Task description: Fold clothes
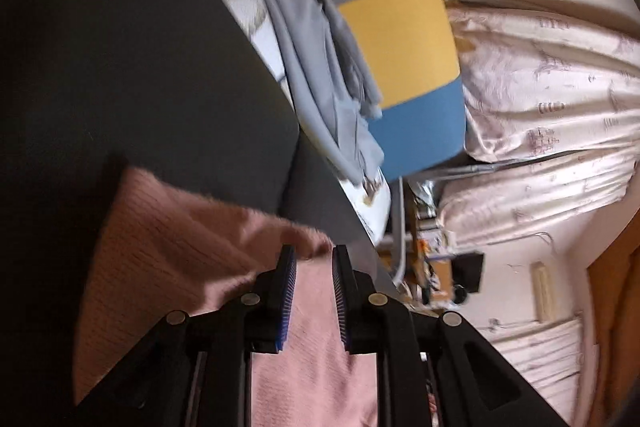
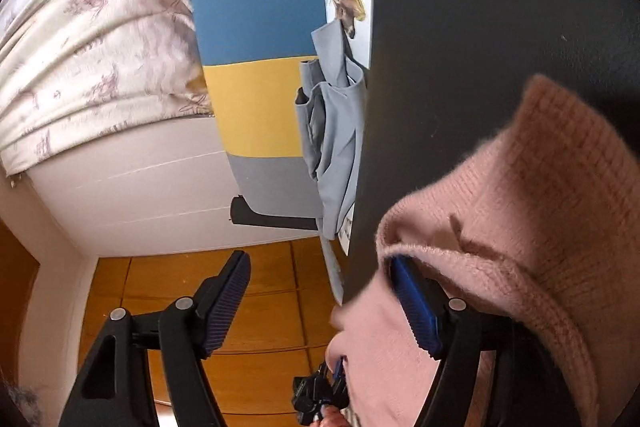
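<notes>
- Lying across the dark table, one pink knitted sweater filled the 6 to 8 o'clock part of the left wrist view; its fuzzy edge ran up to the table's rim.
- The left gripper had its two blue-padded fingers set a narrow gap apart, with pink knit passing between them; whether the pads actually pinched the cloth I could not tell.
- In the right wrist view the right gripper stood spread wide: one finger hung free over the wooden floor at 7 o'clock, the other was tucked under a rolled fold of the sweater at 5 o'clock. It was released, clamped on nothing.
- At 6 o'clock in that view part of a hand showed with the other gripper's blue tips, beside hanging pink cloth.
- One grey-blue garment lay crumpled beyond the table, at 12 o'clock in the left view.
- One board in three bands, grey, yellow and blue, stood just beside that garment.
- Pale printed curtains hung at 3 o'clock in the left view.
</notes>
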The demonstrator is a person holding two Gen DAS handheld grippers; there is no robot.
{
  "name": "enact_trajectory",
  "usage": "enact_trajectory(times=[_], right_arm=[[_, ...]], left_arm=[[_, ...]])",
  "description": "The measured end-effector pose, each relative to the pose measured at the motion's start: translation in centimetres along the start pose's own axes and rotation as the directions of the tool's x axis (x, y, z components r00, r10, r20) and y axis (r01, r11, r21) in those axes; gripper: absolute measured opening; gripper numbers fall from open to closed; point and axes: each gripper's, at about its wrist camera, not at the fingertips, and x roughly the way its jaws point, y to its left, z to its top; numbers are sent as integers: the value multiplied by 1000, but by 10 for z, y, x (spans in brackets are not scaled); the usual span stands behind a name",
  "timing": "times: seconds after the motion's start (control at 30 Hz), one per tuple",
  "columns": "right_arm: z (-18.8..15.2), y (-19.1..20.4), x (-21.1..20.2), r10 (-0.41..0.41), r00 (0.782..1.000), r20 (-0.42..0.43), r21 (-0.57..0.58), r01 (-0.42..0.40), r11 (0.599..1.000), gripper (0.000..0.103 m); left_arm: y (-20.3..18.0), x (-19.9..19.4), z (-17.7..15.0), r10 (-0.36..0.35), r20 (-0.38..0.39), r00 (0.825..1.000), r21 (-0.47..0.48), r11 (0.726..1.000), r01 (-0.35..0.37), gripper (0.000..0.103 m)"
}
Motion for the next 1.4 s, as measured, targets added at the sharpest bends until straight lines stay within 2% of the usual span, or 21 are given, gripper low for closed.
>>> enact_trajectory(times=[0.07,0.13,0.23,0.33,0.43,0.47,0.53,0.57,0.6,0.67,0.7,0.77,0.8,0.87,0.93,1.0,1.07,1.13,1.2,1.3,1.4], right_arm=[[-16,22,7,-120,993,14,-182,121,976,73],[-32,44,14,-234,971,50,-355,237,904,73],[-56,77,25,-381,914,141,-579,388,717,73],[-77,79,50,-491,852,179,-705,460,540,62],[-98,73,78,-586,782,214,-793,489,363,58],[-99,67,82,-611,758,228,-801,503,325,58],[-80,48,77,-641,718,271,-741,581,337,52],[-69,39,68,-638,711,297,-705,613,355,35],[-58,32,61,-619,721,311,-673,628,392,20],[-43,24,47,-599,743,300,-611,632,478,5],[-40,24,41,-592,751,294,-589,630,507,6],[-43,32,28,-584,752,307,-579,634,512,20],[-51,41,18,-569,751,334,-586,639,499,40],[-74,58,-7,-515,772,372,-615,621,487,62],[-99,67,-25,-492,789,369,-661,595,458,62],[-129,68,-33,-520,771,367,-724,588,361,52],[-158,62,-29,-558,743,370,-781,574,245,41],[-176,51,-13,-588,726,356,-825,540,168,39],[-179,37,-3,-619,710,337,-834,530,154,39],[-169,25,-3,-631,697,339,-811,557,180,36],[-160,17,-5,-635,687,353,-784,587,200,33]], left_arm=[[-9,-8,-9,45,39,998,78,996,-47,16],[-23,-14,-25,82,84,993,181,979,-96,16],[-43,-12,-53,82,110,991,303,946,-112,16],[-55,5,-77,145,108,984,404,897,-177,17],[-41,12,-89,254,159,954,456,838,-299,15],[-35,12,-91,270,173,947,459,829,-320,11],[-31,9,-90,239,178,955,443,847,-295,11],[-30,8,-90,229,180,957,438,852,-287,11],[-30,10,-91,233,181,955,440,849,-290,11],[-33,11,-92,237,179,955,447,845,-294,11],[-34,11,-92,239,177,955,451,842,-295,11],[-36,11,-94,245,173,954,459,837,-298,12],[-40,9,-96,261,176,949,467,827,-314,12],[-50,-2,-110,277,213,937,503,791,-348,12],[-62,-19,-138,199,257,946,576,754,-315,15],[-70,-25,-160,195,285,939,635,696,-337,17],[-71,-22,-174,257,305,917,667,630,-398,17],[-69,-16,-179,343,315,885,668,583,-464,17],[-58,-14,-171,419,295,859,623,597,-506,17],[-44,-19,-160,396,208,895,601,670,-436,17],[-42,-23,-168,402,184,897,639,645,-420,17]])
